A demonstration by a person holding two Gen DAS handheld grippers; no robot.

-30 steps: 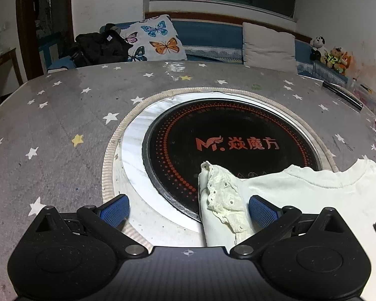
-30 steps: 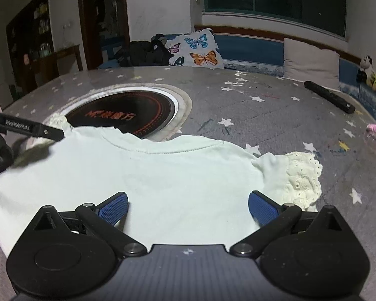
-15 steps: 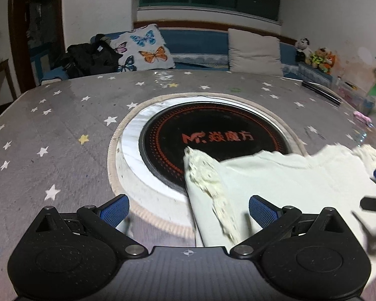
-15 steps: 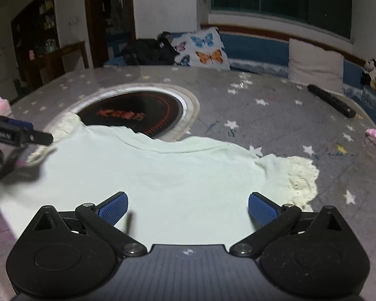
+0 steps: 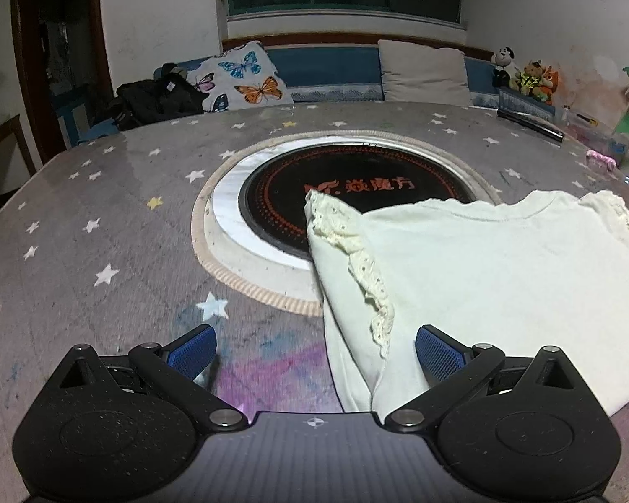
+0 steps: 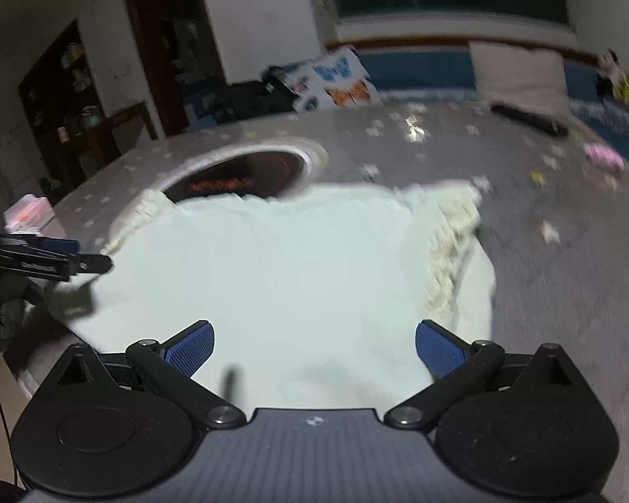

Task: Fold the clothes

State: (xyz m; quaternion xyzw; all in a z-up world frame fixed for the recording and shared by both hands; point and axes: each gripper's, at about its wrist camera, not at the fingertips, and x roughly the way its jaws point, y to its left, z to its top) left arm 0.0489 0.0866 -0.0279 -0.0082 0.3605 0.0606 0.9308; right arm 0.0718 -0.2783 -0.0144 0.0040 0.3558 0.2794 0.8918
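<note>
We find the table (image 5: 105, 218), under a grey star-print cloth, carrying a round black hotplate (image 5: 352, 205) at its centre. The pale shirt (image 5: 482, 268) lies flat on the near side, its collar edge overlapping the hotplate rim. Both lace-trimmed sleeves appear turned in over the body: the left sleeve (image 5: 356, 260) in the left wrist view, the right sleeve (image 6: 448, 230) in the blurred right wrist view. We judge the step in hand to be the next fold of the body. To do it well, each gripper should take a hem corner through both layers, lift evenly and lay the edge square. The left gripper (image 5: 314, 352) hangs with jaws spread wide, holding nothing, its right finger over the shirt edge. The right gripper (image 6: 314, 348) is likewise spread wide and empty above the shirt.
</note>
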